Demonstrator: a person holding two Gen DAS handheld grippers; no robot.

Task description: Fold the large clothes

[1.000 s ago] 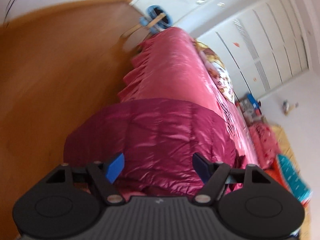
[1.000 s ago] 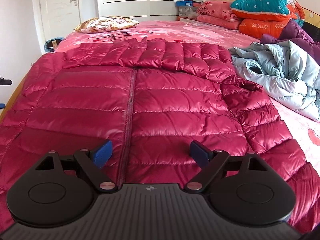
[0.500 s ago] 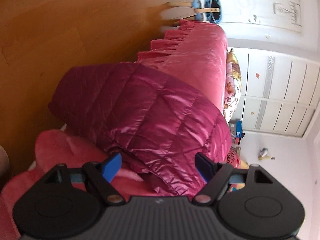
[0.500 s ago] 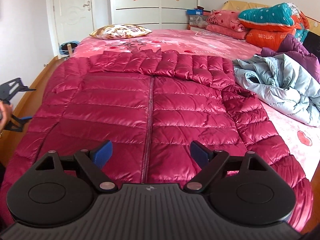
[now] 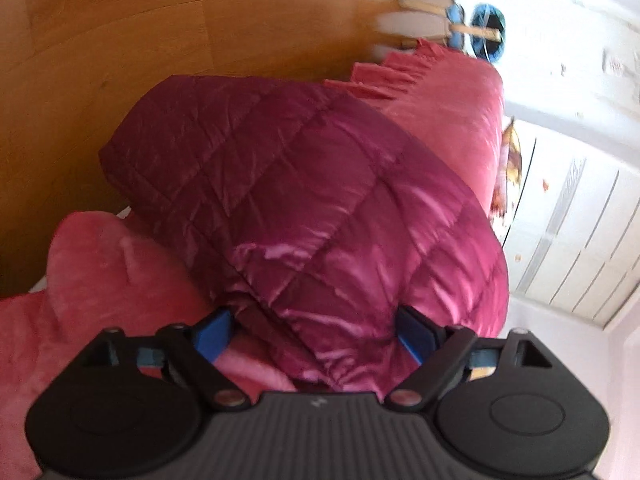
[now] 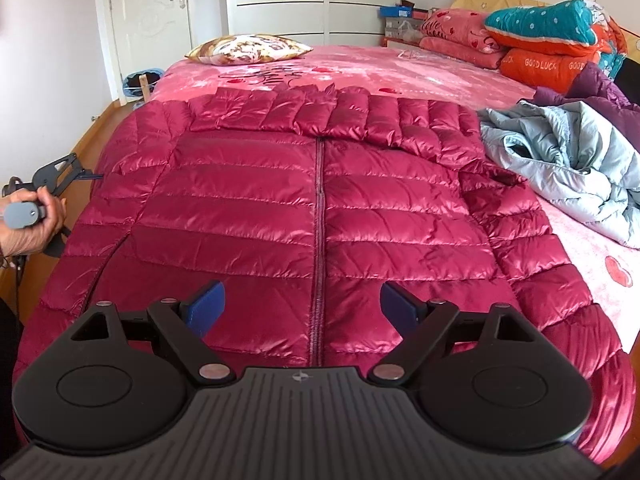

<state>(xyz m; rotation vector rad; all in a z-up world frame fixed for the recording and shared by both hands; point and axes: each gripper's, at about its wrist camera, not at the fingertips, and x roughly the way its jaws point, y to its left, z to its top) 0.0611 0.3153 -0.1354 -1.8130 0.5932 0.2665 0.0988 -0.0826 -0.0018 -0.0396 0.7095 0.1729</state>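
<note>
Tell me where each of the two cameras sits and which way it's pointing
Left wrist: on the left gripper, at the bed's side, tilted down at the red down jacket sleeve hanging over the edge and the wooden floor; only its open blue fingers show.
Right wrist: on the right gripper, at the bed's foot, looking along the bed toward the wardrobe; open fingers, plus the left hand.
Shared: the jacket, pillow.

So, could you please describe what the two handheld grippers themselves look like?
Both look identical: the left gripper and right gripper have a black ribbed body with a small white emblem, two round black discs, black linkage arms with silver rivets, and blue pads. From the right wrist view, a bare hand grips the left one's grey handle.
</note>
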